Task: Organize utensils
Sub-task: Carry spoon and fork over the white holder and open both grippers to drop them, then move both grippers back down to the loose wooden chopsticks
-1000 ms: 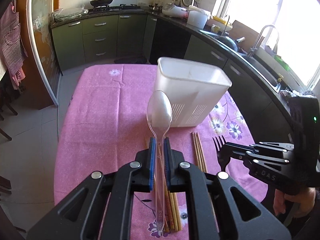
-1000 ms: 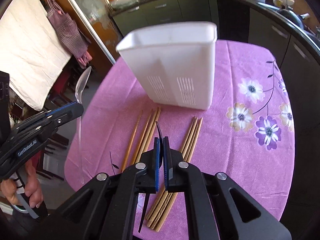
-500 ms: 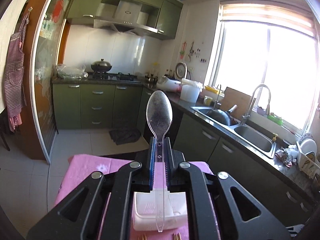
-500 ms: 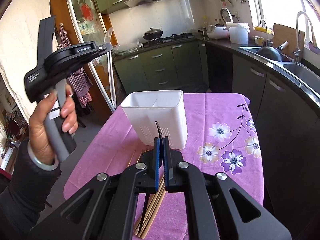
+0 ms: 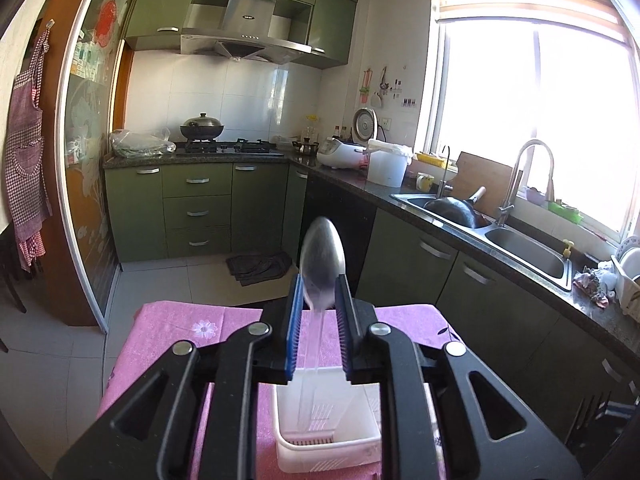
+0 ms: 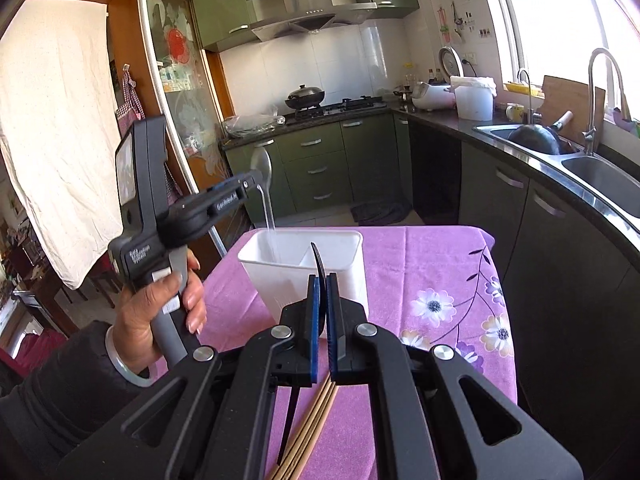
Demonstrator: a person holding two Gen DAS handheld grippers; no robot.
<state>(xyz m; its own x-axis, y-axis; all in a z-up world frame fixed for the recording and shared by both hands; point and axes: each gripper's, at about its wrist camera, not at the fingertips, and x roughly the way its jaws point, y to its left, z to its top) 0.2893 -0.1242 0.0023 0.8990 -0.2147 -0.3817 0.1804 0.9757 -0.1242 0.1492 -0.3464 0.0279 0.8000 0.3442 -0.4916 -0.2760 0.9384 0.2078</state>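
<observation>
Clear plastic spoon (image 5: 321, 264) hangs upright, handle down into the white slotted plastic holder (image 6: 304, 268).
Your left gripper (image 5: 319, 320) fingers stand released around it; your right gripper (image 6: 322, 320) clenches the black plastic fork (image 6: 319, 264).

Clear plastic spoon (image 5: 322, 264), white slotted utensil holder (image 6: 344, 258), black tongs (image 6: 323, 316) with blue pads (image 6: 313, 320) gripping a black fork (image 6: 319, 258) — pink tablecloth (image 6: 436, 264) patterned with purple-and-white flowers, tan chopsticks (image 6: 316, 420), green cabinets (image 5: 196, 212), red-checked apron (image 5: 24, 160).
</observation>
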